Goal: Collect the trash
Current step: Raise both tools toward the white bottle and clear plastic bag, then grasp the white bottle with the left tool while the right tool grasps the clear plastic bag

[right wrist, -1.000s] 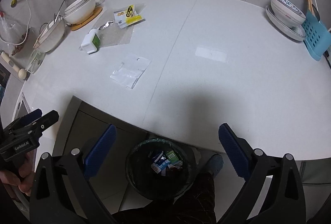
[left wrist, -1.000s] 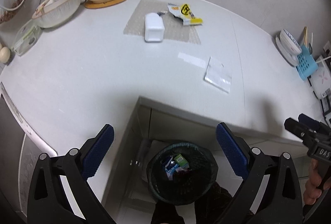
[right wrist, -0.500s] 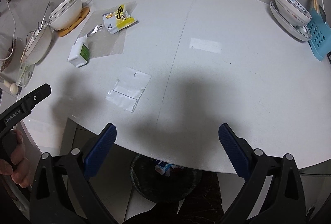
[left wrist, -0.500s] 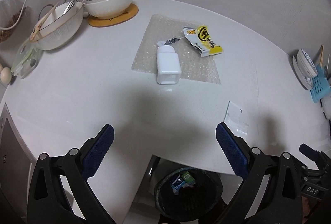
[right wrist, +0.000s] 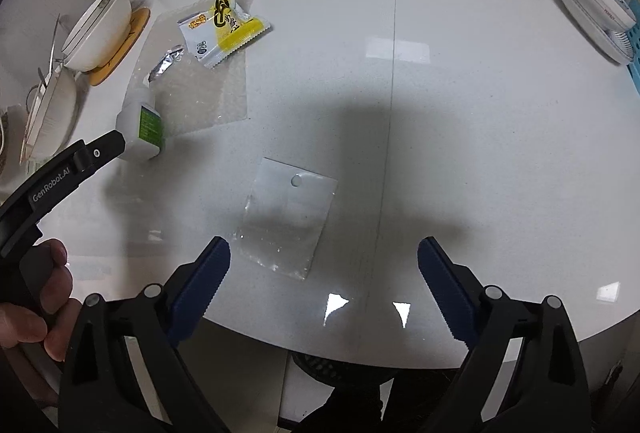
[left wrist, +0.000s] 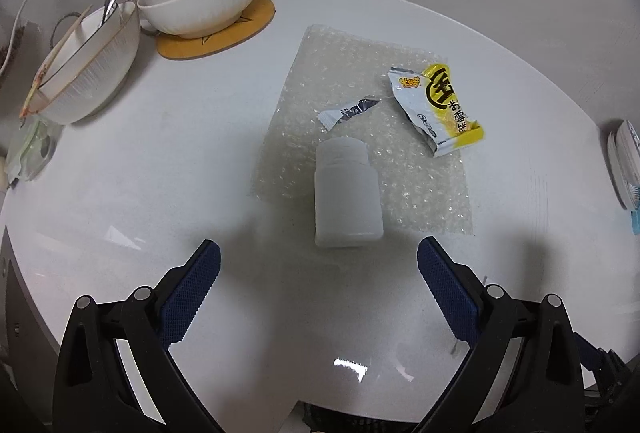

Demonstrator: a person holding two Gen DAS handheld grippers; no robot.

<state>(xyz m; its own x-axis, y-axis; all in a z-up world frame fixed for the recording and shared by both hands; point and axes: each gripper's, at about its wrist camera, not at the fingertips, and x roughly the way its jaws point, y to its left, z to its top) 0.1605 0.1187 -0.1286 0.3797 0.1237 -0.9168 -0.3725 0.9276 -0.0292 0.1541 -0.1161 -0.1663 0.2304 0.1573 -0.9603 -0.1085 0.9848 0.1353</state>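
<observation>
Five scraps are lying uncollected: bottle [left wrist: 346, 200] mid-frame, wrapper [left wrist: 438, 107], strip [left wrist: 349, 112], bubble wrap [left wrist: 316, 81], bag [right wrist: 286, 221]; both grippers [left wrist: 319, 259] [right wrist: 324, 257] are gaping empty.

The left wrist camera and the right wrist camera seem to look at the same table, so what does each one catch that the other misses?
Only the left wrist view shows the open left gripper from behind, its blue pads wide apart.

Only the right wrist view shows the clear flat plastic bag with a punched hole, the open right gripper, and a hand holding the left gripper's handle.

Both show the white plastic bottle lying on its side, the yellow and white snack wrapper, the clear bubble wrap sheet and the stacked white bowls on a round cork mat.
</observation>
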